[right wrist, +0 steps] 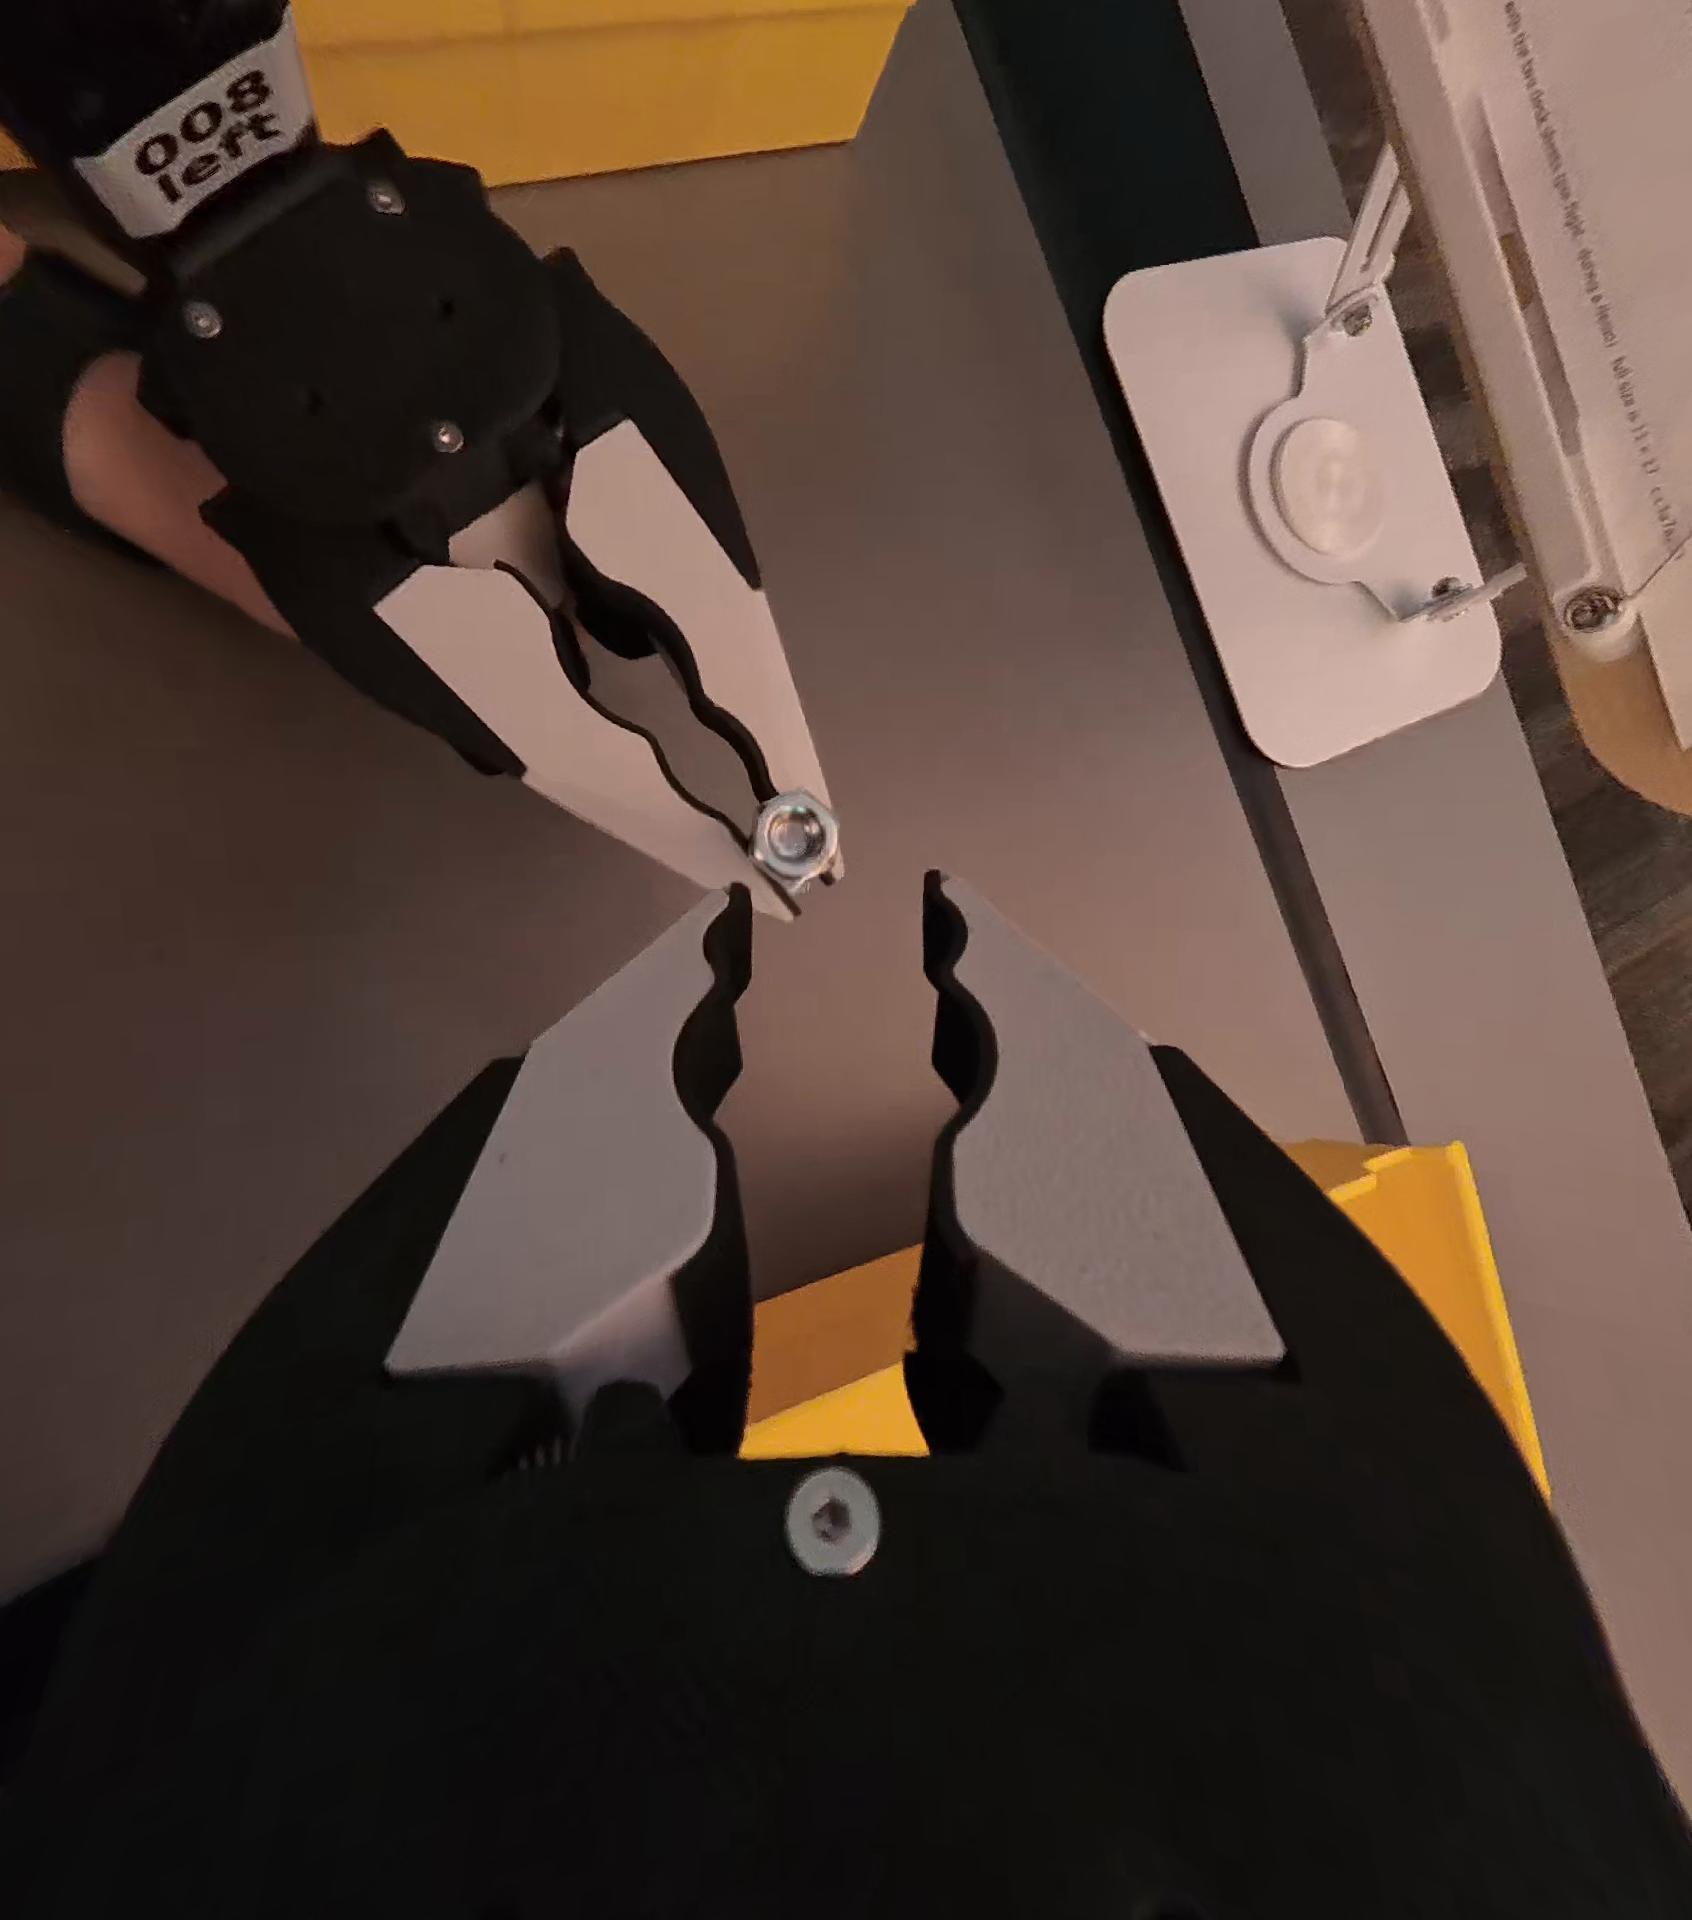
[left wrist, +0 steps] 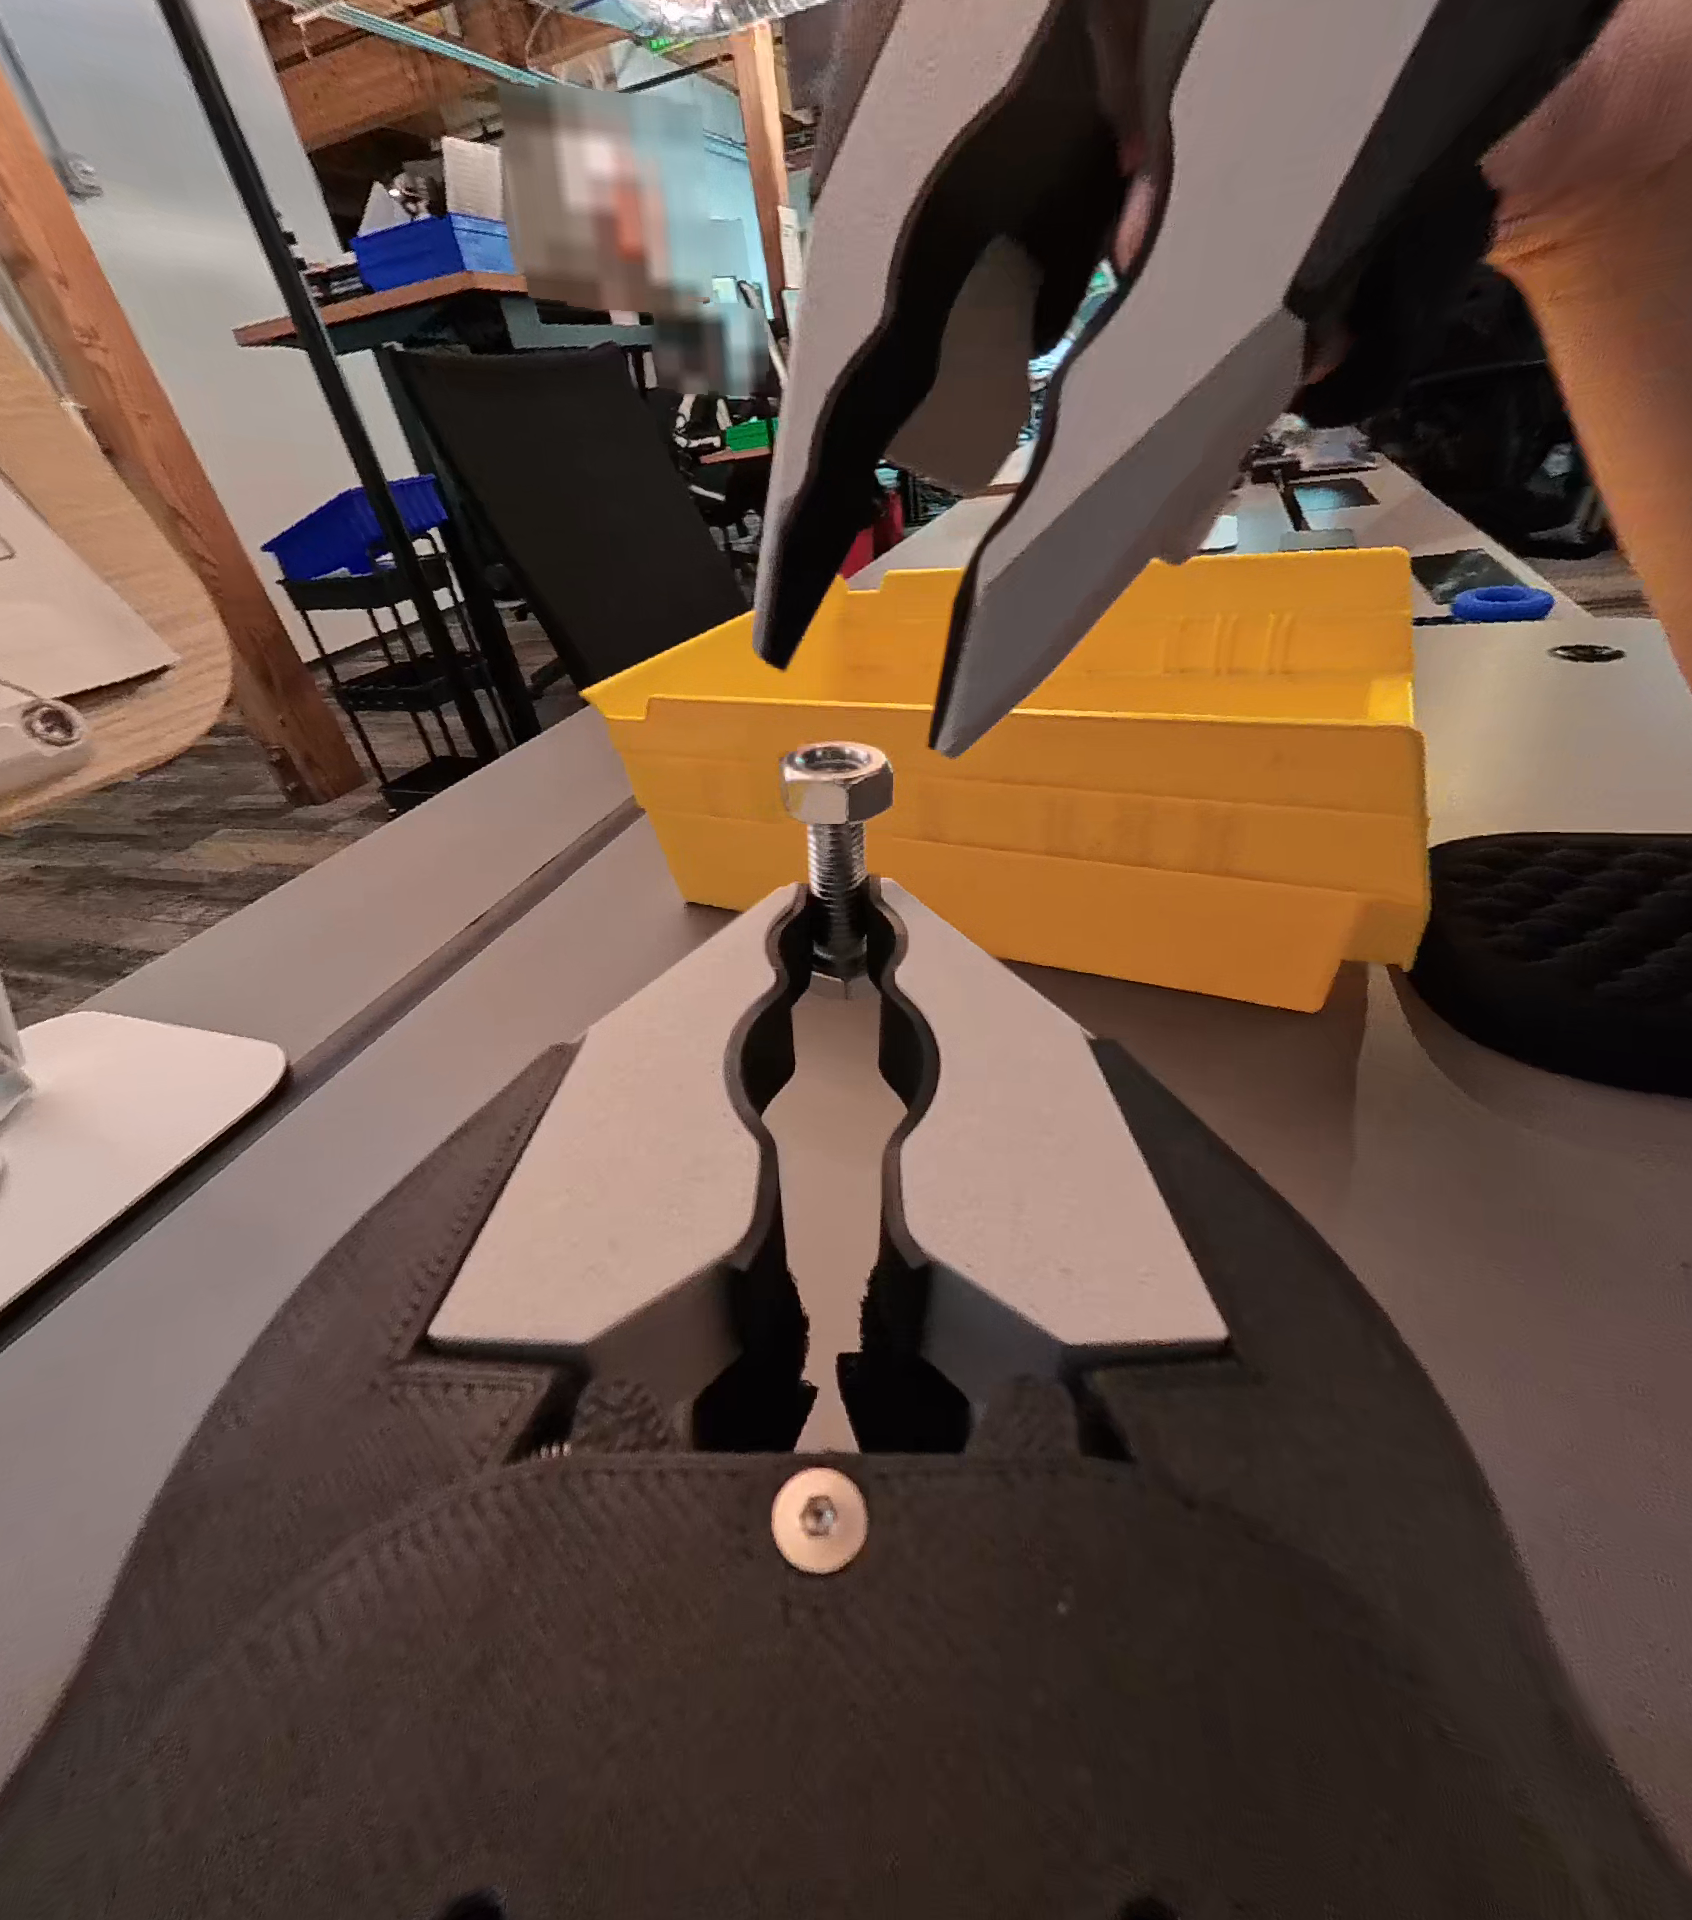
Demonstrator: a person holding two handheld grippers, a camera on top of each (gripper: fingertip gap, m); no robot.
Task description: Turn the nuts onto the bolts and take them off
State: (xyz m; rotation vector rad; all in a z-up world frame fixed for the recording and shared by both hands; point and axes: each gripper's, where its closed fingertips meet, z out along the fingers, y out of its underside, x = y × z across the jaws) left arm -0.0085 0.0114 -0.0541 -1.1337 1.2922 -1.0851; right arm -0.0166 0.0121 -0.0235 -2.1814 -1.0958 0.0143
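Left tongs [left wrist: 837,925] nearest the lens in the left wrist view: narrowed onto the bolt [left wrist: 834,894], clamped low on its threaded shank, near the head. Held the bolt upright above the grey counter [left wrist: 385,935]. Nut [left wrist: 836,781] seated at the very top of the thread, silver, hex, hole facing up.

Right tongs [left wrist: 857,696] poised just above the nut, tips pointing down, spread apart, gripping nothing, not touching the nut. Bare forearm [left wrist: 1673,436] behind them at the right edge.

From the right wrist view, looking down: right tongs [right wrist: 831,894] wide, tips straddling bare counter [right wrist: 198,935]. Left tongs [right wrist: 800,862] seen from above, closed on the bolt; nut [right wrist: 796,833] just beyond the right tongs' left tip [right wrist: 738,904], close beside it, contact not discernible.

Yellow bin [left wrist: 1081,790] on the counter behind the bolt, long side facing the lens. Black textured mat [left wrist: 1631,966] right of the bin. White stand base [right wrist: 1309,499] near the counter's edge, carrying a clipped sheet [right wrist: 1600,312].
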